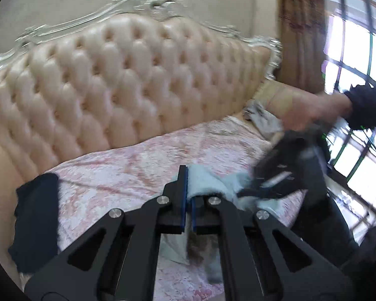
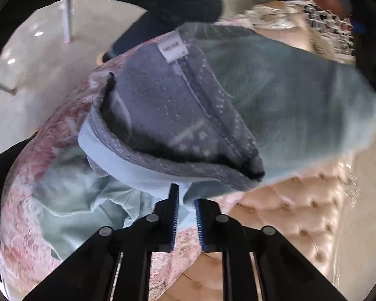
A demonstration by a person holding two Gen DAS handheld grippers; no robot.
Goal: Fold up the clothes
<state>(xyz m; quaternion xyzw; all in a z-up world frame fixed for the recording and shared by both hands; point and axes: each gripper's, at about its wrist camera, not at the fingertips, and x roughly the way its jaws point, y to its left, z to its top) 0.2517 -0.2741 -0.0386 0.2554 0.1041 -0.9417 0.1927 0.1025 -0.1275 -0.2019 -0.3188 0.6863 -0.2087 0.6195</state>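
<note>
A tufted cream headboard (image 1: 117, 85) backs the pink-covered bed (image 1: 127, 173); bright window (image 1: 351, 57), seemingly curtained.

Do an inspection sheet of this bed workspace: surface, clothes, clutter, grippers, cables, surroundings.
Surface: pink patterned bedspread, mostly bare.
Job's things: light blue garment with grey lining and a white label, held up, rumpled, not yet folded.
Clutter: dark garment at the bed's edge; grey cloth near the headboard.
Grippers: left gripper shut on the blue garment; right gripper closed on its hem.
Cables: nothing seen.
Surroundings: tufted cream headboard, curtain, window.
</note>
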